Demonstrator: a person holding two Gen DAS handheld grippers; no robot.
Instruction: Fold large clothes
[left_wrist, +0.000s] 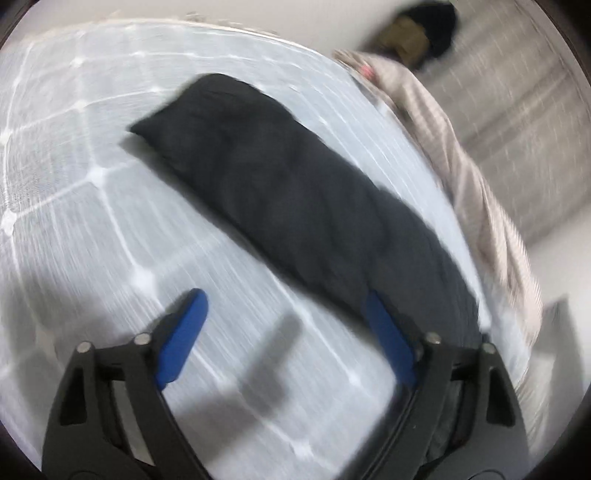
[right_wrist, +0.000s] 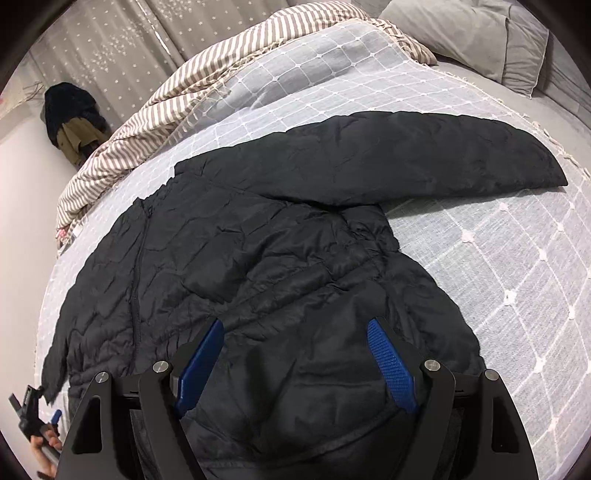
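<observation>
Nearest in the right wrist view, the right gripper (right_wrist: 295, 363) hangs with its blue fingers spread wide over the near part of the black puffer jacket (right_wrist: 258, 266), pinching nothing; whether the tips touch the fabric cannot be told. The jacket lies flat on the quilted bedspread (right_wrist: 498, 266), zipper running toward the near left, and one sleeve (right_wrist: 388, 155) stretches out to the far right. In the left wrist view the left gripper (left_wrist: 284, 332) is likewise spread and empty above the bedspread, its right finger just at the edge of a long dark sleeve (left_wrist: 280, 192) that runs away to the far left. The step in hand looks like taking a sleeve to fold it across the body; it would go best by pinching close to the cuff, taking both layers, and lifting low so the slippery padding does not drag the body askew. Beyond, a striped blanket (right_wrist: 155, 122) bunches at the far left edge and grey pillows (right_wrist: 476, 37) sit far right. The left view is heavily motion-blurred, and the gripper bodies hide the jacket's nearest part.
</observation>
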